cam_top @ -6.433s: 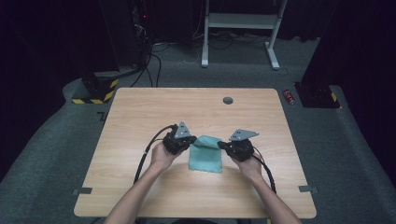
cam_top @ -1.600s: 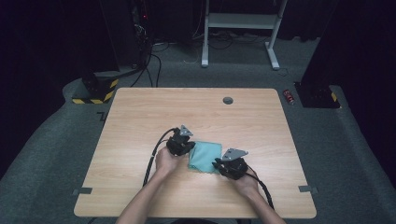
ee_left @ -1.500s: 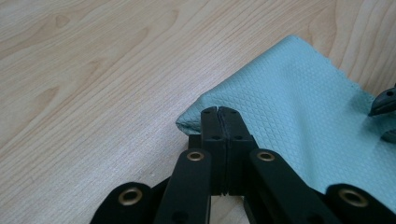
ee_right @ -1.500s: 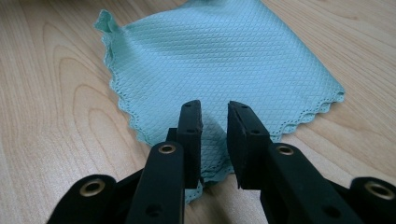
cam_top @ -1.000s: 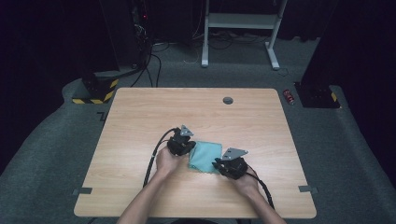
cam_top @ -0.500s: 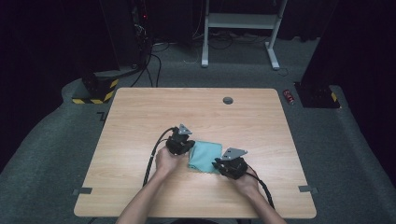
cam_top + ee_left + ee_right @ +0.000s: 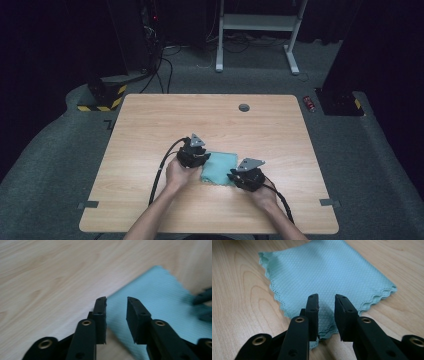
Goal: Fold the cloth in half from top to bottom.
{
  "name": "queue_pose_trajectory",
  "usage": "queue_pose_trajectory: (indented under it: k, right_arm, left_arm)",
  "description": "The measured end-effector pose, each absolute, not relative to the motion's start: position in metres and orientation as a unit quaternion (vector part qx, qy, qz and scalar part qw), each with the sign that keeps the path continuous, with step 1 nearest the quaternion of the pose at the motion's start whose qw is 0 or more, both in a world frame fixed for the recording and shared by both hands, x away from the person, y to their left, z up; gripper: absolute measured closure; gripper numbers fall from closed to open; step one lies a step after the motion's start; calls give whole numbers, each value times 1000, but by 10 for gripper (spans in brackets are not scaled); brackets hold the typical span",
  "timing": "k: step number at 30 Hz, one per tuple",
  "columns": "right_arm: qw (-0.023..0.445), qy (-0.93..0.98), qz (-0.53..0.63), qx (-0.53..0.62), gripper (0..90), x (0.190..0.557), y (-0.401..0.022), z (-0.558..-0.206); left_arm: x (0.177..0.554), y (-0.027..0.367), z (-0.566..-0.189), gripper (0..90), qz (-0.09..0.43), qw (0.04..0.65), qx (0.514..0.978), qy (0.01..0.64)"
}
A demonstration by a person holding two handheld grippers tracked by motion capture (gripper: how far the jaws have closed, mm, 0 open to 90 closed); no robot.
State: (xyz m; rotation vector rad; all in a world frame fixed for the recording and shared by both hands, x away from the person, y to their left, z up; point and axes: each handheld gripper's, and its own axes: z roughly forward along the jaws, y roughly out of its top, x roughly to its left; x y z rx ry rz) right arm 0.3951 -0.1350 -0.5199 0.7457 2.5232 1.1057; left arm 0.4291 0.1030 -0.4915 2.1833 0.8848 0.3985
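Folded teal cloth (image 7: 220, 167), scalloped hem, flat on desk (image 7: 150, 130), roughly square. Left gripper (image 7: 116, 306) fingers just parted; right gripper (image 7: 326, 303) fingers spread.

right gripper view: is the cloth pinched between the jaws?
No: the right gripper has its jaws apart with a gap between them, above the teal cloth, which lies flat on the table.

The left tool (image 7: 116, 306) hangs low over the bench (image 7: 50, 272), its two black jaws standing apart with a clear gap; they have just been opening. Nothing is pinched between them. Below the gap lies the near edge of a light blue cloth (image 7: 160, 302), spread flat and running off to the right. At the far right edge, a dark blurred shape sits on the cloth.
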Motion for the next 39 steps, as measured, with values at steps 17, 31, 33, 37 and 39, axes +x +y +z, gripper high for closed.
queue_pose_trajectory:
  k: [17, 31, 33, 37, 39]
  right_arm:
    - [143, 878, 380, 256, 631, 390, -139, -514]
    - [139, 850, 410, 300, 766, 409, -145, -502]
    - [144, 848, 408, 306, 797, 417, -135, -500]
    - [138, 840, 410, 327, 812, 433, -120, -505]
    - [127, 834, 412, 345, 811, 440, -114, -508]
  left_arm:
    - [367, 128, -513, 499, 186, 322, 882, 290]
    - [415, 118, -499, 510, 171, 395, 842, 325]
    - [424, 110, -501, 521, 173, 396, 842, 323]
    - [438, 102, -505, 531, 156, 420, 827, 338]
    - [444, 100, -510, 532, 150, 425, 818, 357]
